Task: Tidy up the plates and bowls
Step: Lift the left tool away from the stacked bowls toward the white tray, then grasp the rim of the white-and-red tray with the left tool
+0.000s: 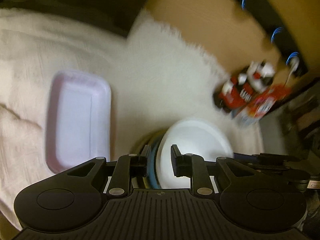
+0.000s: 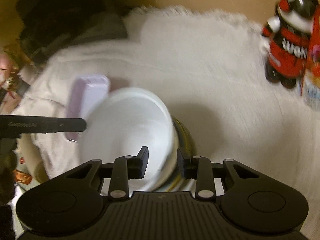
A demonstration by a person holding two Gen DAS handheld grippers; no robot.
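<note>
A stack of dishes is held on edge between both grippers: a white bowl (image 1: 192, 140) in front, with blue- and yellow-rimmed plates (image 1: 153, 156) behind it. My left gripper (image 1: 160, 158) is shut on the stack's rim. My right gripper (image 2: 162, 161) is shut on the same stack, one finger inside the white bowl (image 2: 128, 124), the other outside the striped plates (image 2: 184, 140). The left gripper's finger (image 2: 60, 124) shows at the bowl's far rim in the right wrist view. A lilac rectangular tray (image 1: 80, 118) lies on the pale cloth to the left; it also shows in the right wrist view (image 2: 88, 92).
A white fluffy rug (image 2: 220, 76) and a pale pink cloth (image 1: 24, 64) cover the surface. A red, black and white toy figure (image 2: 288, 46) and a red box (image 1: 264, 104) stand at the right. Dark clutter (image 2: 60, 10) lies at the far left. Both views are motion-blurred.
</note>
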